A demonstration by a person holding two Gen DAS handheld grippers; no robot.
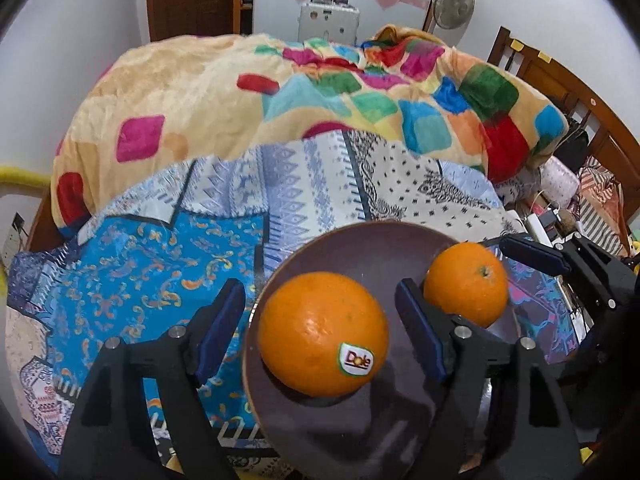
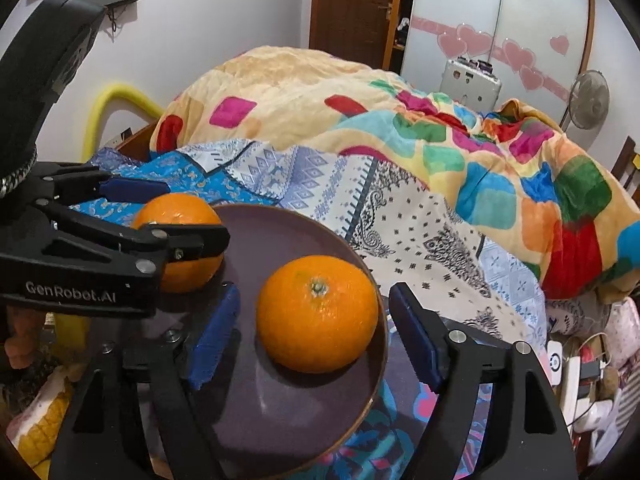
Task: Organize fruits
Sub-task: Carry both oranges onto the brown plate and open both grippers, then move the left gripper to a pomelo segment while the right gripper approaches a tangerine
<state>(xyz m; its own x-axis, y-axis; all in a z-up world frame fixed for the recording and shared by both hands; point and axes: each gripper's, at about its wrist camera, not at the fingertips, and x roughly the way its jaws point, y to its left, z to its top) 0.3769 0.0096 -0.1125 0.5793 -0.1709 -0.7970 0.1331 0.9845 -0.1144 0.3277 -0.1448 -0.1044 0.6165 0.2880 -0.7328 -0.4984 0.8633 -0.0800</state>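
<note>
Releasing stage: both oranges sit in the purple plate point(image 1: 360, 236) on the bed. Left gripper point(image 1: 320, 330) straddles the labelled orange point(image 1: 322, 334), right gripper point(image 2: 316, 328) the stemmed orange point(image 2: 318, 314); jaws apart, pads clear. Next move, as judged: withdraw without nudging the fruit.

1. bed point(image 1: 280, 200) spread with a patterned blue-and-white sheet point(image 1: 320, 184).
2. plush blanket point(image 1: 248, 88) with coloured squares, heaped across the bed's far half.
3. wooden headboard point(image 1: 568, 92) along the bed's right edge.
4. brown door point(image 2: 352, 8) in the far wall.
5. white wardrobe panel with pink hearts point(image 2: 516, 56).
6. silver case point(image 2: 472, 80) standing beyond the bed.
7. standing fan point(image 1: 454, 2) beside the case.
8. yellow foam tube point(image 2: 116, 100) against the left wall.
</note>
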